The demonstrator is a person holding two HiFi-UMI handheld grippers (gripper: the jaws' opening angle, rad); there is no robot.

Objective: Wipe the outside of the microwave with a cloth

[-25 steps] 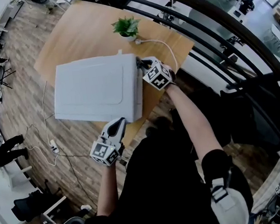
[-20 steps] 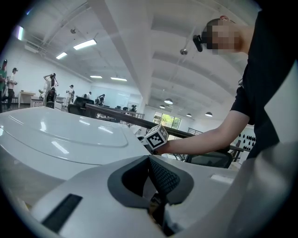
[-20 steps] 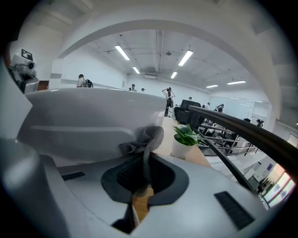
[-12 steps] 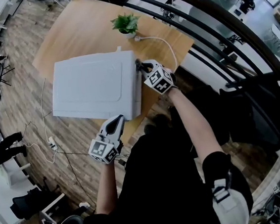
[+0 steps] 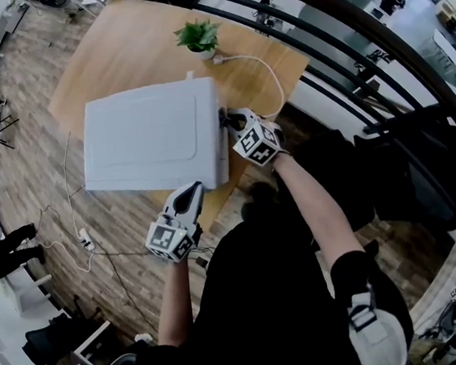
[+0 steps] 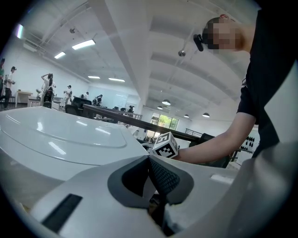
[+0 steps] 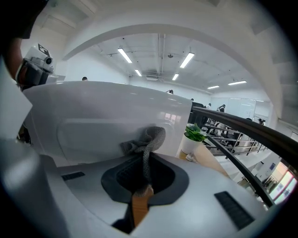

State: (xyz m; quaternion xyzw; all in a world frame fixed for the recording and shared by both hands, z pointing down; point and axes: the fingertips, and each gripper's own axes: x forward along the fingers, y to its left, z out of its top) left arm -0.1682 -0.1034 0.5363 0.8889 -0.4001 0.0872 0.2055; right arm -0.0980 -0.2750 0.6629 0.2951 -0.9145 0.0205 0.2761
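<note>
The wooden worktop (image 5: pixel 125 47) carries a white microwave (image 5: pixel 150 137), which fills its near end in the head view, lid side up and side walls only thin strips from above. Beyond the microwave's far side, black railing bars (image 5: pixel 345 60) cross the picture. The person's right forearm (image 5: pixel 311 201) reaches to the microwave's side wall that faces the railing, and the right claw (image 5: pixel 230 122) ends right at that wall. From above its jaws are too small to read. The right gripper view settles it: the jaws are clenched on a grey cloth (image 7: pixel 150 137), whose bunched end stands out past the jaw tips and lies against the white wall of the microwave. That cloth does not show clearly in the head view. The left claw (image 5: pixel 190 196) sits just beside the microwave's near corner, pointing at it; whether it touches cannot be told from above. The left gripper view shows its two dark pads pressed together with nothing between them. That view also looks across the glossy top of the microwave to the marker cube (image 6: pixel 165 145) of the other gripper at the far side. A small potted plant (image 5: pixel 196 37) stands on the worktop behind the microwave, seen from above in the head view and from the side in the right gripper view. A white cable (image 5: pixel 263 67) curves from beside the plant toward the microwave's railing side.
</note>
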